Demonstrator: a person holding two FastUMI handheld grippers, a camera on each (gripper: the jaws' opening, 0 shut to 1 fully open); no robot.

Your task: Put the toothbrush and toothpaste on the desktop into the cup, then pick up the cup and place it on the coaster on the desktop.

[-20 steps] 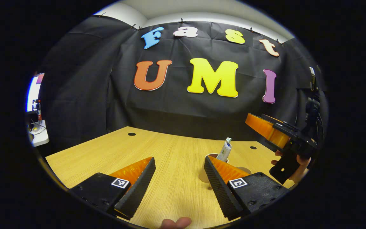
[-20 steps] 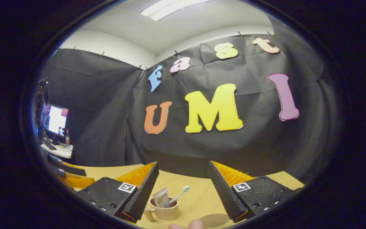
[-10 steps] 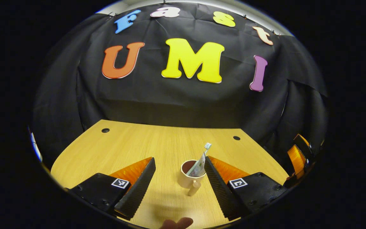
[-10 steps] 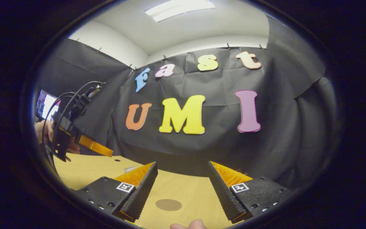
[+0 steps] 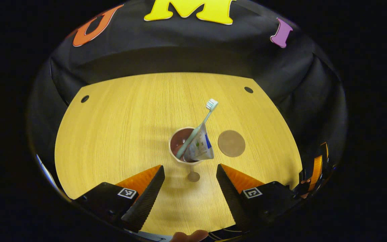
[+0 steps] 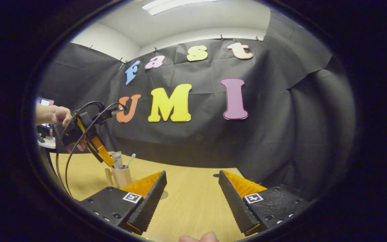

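Both grippers are holding their fingers spread with nothing between them: the left gripper (image 5: pixel 190 188) is pointing steeply down over the cup (image 5: pixel 184 148), gripped from behind by a hand (image 6: pixel 54 115) in the right gripper view, while the right gripper (image 6: pixel 192 198) is aiming level across the desktop (image 5: pixel 119 114). One coaster (image 5: pixel 231 143) is lying bare just beside the cup, and in the right gripper view its edge is peeking out, mostly hidden behind a finger. Standing on the desktop, the cup is carrying the toothbrush (image 5: pixel 202 121), leaning bristles-up, and the toothpaste (image 5: pixel 200 148) tube, whose lower end is sitting hidden inside.

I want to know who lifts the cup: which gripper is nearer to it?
Left. The left gripper hangs open just above the cup; the right gripper sits off to the side.
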